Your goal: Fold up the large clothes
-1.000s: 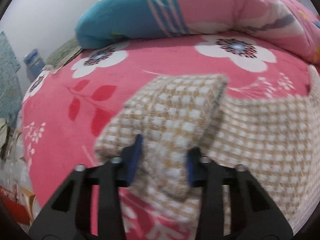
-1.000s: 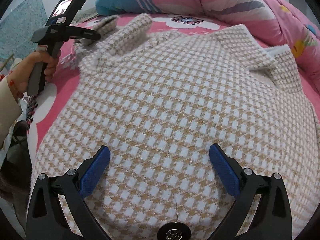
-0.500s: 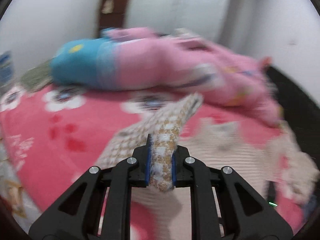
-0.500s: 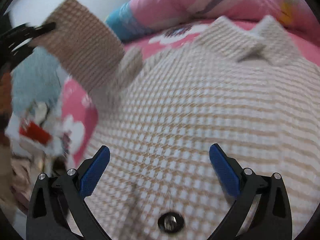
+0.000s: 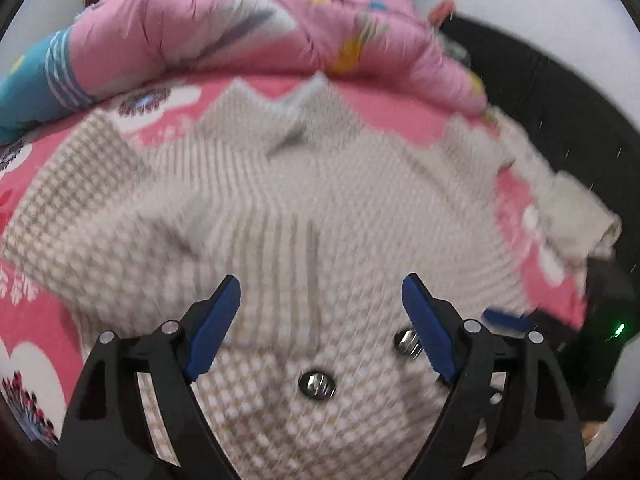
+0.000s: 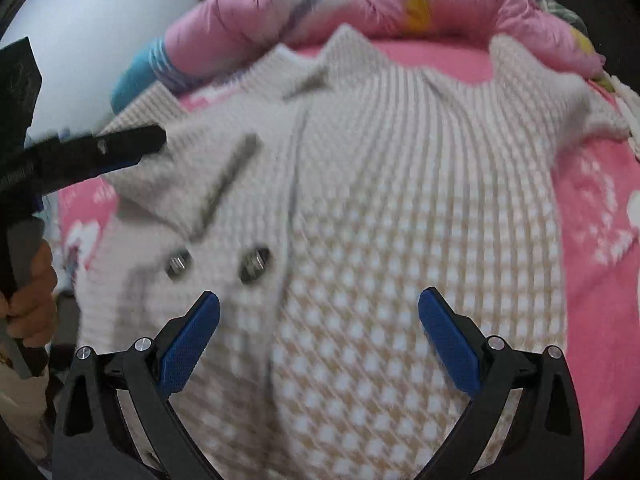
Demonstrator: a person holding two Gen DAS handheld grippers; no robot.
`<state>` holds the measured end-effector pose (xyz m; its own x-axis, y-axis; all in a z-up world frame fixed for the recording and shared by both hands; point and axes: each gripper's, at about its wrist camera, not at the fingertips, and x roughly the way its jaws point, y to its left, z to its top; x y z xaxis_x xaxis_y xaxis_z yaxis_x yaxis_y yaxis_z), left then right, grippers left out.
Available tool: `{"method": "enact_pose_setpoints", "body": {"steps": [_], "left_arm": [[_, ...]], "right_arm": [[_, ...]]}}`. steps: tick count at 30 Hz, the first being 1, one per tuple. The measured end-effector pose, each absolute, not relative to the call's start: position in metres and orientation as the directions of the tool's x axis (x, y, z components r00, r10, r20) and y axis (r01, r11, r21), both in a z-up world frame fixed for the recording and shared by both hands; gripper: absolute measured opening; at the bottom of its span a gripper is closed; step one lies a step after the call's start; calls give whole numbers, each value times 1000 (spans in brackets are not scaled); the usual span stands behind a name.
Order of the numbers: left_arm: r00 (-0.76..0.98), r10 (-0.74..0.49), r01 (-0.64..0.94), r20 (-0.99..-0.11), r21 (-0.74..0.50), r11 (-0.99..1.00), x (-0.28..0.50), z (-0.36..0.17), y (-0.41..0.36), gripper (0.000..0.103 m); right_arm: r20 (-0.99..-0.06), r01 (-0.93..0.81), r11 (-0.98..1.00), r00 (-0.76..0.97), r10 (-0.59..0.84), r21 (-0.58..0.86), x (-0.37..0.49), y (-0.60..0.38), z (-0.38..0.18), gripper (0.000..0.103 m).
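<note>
A beige and white houndstooth coat (image 5: 304,208) lies spread on a pink flowered bed cover (image 5: 36,320), collar toward the far side, with metal buttons (image 5: 317,384) down its front. Its left sleeve (image 5: 68,196) now lies folded across the body. My left gripper (image 5: 320,300) hovers over the coat's middle, its jaws opening, with nothing between them. My right gripper (image 6: 318,320) stands open above the lower front of the coat (image 6: 380,208), holding nothing. In the right wrist view the left gripper (image 6: 120,150) shows at the left edge, held by a hand (image 6: 32,300).
A pink and blue quilt (image 5: 248,28) is bunched along the far side of the bed. The coat's other sleeve (image 5: 568,208) trails toward the bed's right edge, where a dark area (image 5: 560,112) lies beyond. A wall (image 6: 100,20) stands behind.
The left gripper carried the sleeve rightward over the coat's body, let it go and opened. Both grippers swung right across the coat; the right stayed open.
</note>
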<state>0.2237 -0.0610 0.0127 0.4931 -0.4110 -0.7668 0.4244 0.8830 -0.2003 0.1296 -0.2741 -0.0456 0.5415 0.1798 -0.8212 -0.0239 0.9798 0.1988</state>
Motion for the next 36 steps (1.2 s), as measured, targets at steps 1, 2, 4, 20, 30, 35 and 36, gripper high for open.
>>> {"method": "enact_pose_setpoints", "body": {"steps": [1,2,4,20,30,35,36], "left_arm": [[492,-408,428,-769,-194,883,217,9,-59,81],[499,-404,431,-766,-186,883,207,6,-53,84],[518,-398,425,-757,-176,888,197,7,-40,85],[604,-44,14,-796,-44,999,210,-35,110,88],[616,-27,-10,-787,-42,999,247,-52,114,88],[627,-55,-9,-777,-78,997,254,-60,118,93],[630,-60,-7,-774,-82,997,254,-60,119,93]], "right_arm": [[-832,-34,985,531,161,169,130,-271,-51,97],[-837,-46,989,528,143,140,130,-266,-55,97],[-841,-65,994,529,114,93,131,-258,-60,97],[-732,-198,899,525,433,390,156,-263,-1,97],[-700,-88,762,337,629,642,248,-223,-43,63],[-765,-99,814,291,574,573,263,-195,-65,35],[-774,-115,823,291,563,556,264,-189,-65,18]]}}
